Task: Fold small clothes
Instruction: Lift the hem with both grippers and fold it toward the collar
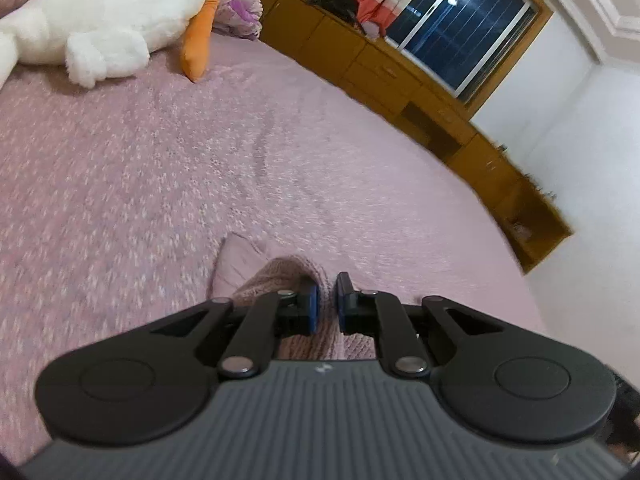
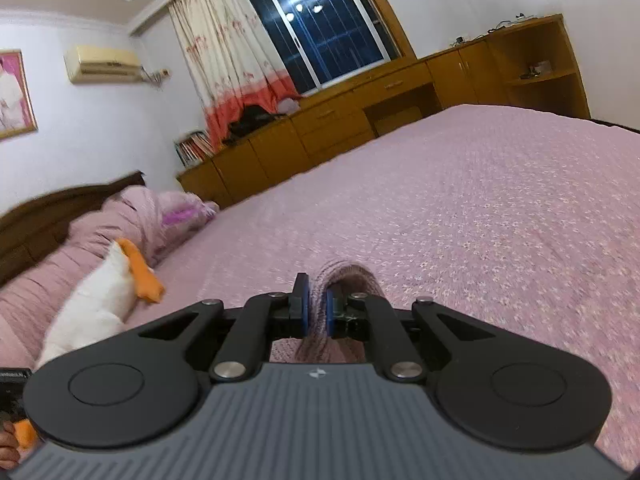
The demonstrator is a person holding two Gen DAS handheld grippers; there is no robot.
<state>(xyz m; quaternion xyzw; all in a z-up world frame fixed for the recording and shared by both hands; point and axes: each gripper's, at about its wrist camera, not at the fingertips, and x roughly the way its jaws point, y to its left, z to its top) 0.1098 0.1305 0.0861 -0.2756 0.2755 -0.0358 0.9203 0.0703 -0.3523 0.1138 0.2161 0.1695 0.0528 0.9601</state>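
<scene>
Pink ribbed knit garment, bunched, is pinched by left tool and right tool.

A wide bed under a pink patterned spread filled the room. Along the far wall ran low wooden cabinets with drawers and an open shelf unit. Above them a sliding window showed dark, with ceiling lamps reflected in the glass. A cream curtain fading to coral hung beside it. The walls were white, with an air conditioner mounted high and a framed picture near it. A dark wooden headboard stood behind pink bedding.
</scene>
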